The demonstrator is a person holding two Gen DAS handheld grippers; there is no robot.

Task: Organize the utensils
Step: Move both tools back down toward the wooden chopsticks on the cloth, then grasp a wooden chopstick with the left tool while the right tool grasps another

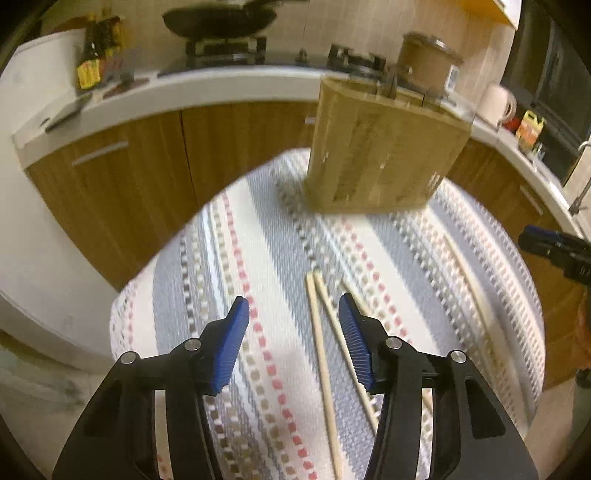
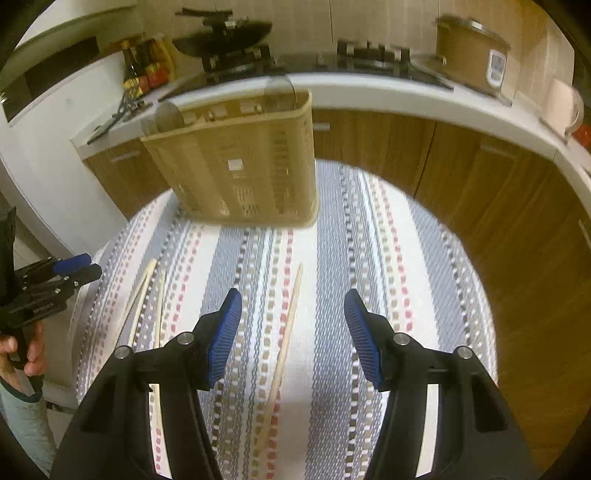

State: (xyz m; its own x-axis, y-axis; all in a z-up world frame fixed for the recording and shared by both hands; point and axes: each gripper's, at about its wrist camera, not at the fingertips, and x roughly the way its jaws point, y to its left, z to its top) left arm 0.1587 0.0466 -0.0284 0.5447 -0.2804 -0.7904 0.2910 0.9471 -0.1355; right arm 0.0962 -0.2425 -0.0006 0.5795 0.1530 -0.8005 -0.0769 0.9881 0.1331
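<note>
Kitchen cabinets with wood-grain doors and a white counter curve around the back, carrying a gas stove with a dark wok point(image 1: 220, 19), some sauce bottles point(image 2: 142, 72) and a brown pot point(image 2: 469, 48). In front of them a small round tabletop is covered by a striped woven cloth point(image 1: 258, 258) in grey, white and red. At its far side stands a bamboo utensil holder point(image 2: 240, 166), upright, with a few handles showing above its rim. Loose chopsticks lie flat on the cloth nearer the cameras. A pair of chopsticks point(image 1: 321, 332) sits with their far tips touching and their near ends spreading apart; in the left wrist view they run just inside the right-hand finger of the left gripper point(image 1: 293, 308), which hangs above the cloth with its jaws parted and nothing pinched between the blue pads. A single chopstick point(image 2: 286, 332) lies apart from that pair, and in the right wrist view it runs up between the fingers of the right gripper point(image 2: 293, 301), whose jaws are likewise spread and clear of it. A person's hand point(image 2: 26, 350) grips the left tool's handle.
</note>
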